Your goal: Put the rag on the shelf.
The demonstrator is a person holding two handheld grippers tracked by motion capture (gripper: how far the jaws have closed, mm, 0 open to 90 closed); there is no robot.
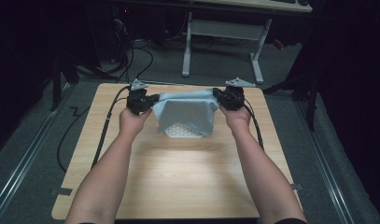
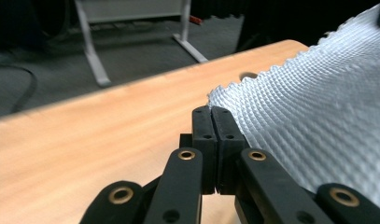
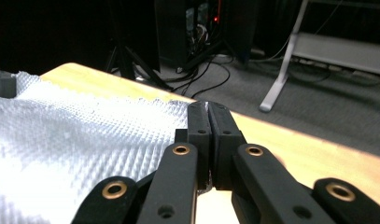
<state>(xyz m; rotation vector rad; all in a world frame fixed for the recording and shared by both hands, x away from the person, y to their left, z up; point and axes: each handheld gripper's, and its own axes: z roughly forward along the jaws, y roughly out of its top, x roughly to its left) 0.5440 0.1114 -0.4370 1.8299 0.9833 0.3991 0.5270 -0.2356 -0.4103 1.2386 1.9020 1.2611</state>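
A pale blue-grey waffle-weave cloth (image 1: 186,111) hangs stretched between my two grippers above the far half of the wooden table (image 1: 178,172). My left gripper (image 1: 152,99) is shut on the cloth's left corner, jaws pressed together at the cloth (image 2: 299,121) edge. My right gripper (image 1: 217,95) is shut on the right corner, the cloth (image 3: 71,140) spreading away to its left. Under the hanging cloth sits a white perforated basket (image 1: 183,131), mostly covered, its near rim showing.
Cables (image 1: 103,130) trail from both grippers over the table's sides. A white-legged desk frame (image 1: 222,42) stands on the grey floor beyond the far edge. Dark equipment and wires (image 3: 201,42) lie on the floor behind.
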